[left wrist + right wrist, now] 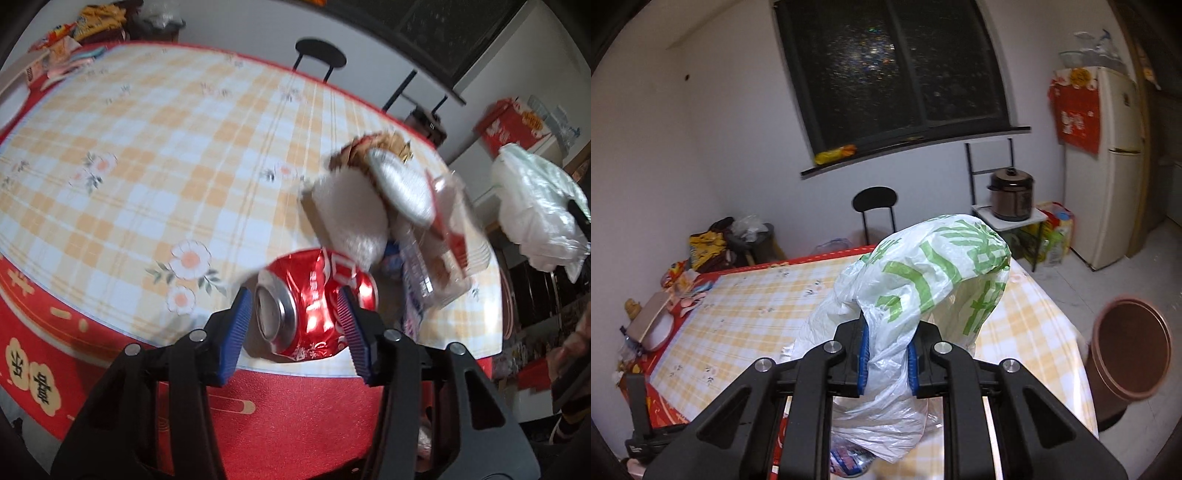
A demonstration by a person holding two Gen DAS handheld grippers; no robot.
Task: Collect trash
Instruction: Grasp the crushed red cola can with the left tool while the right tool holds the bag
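Note:
In the left wrist view my left gripper (295, 317) is shut on a crushed red soda can (314, 302), its blue pads (351, 325) pressing both sides near the table's front edge. Just beyond it lies a trash pile: white tissue (351, 218), a foil lid (402, 188), brown wrapper (380, 146) and a clear plastic bottle (424, 277). In the right wrist view my right gripper (886, 363) is shut on a white plastic bag with green print (923, 280), held above the table; the bag also shows at the right of the left wrist view (535, 210).
The table has a yellow checked cloth (147, 166) with a red border. A brown bin (1126, 350) stands on the floor right of the table. Snack packets and a bowl (657, 328) crowd the far left end. A black chair (875, 206), cooker and fridge stand behind.

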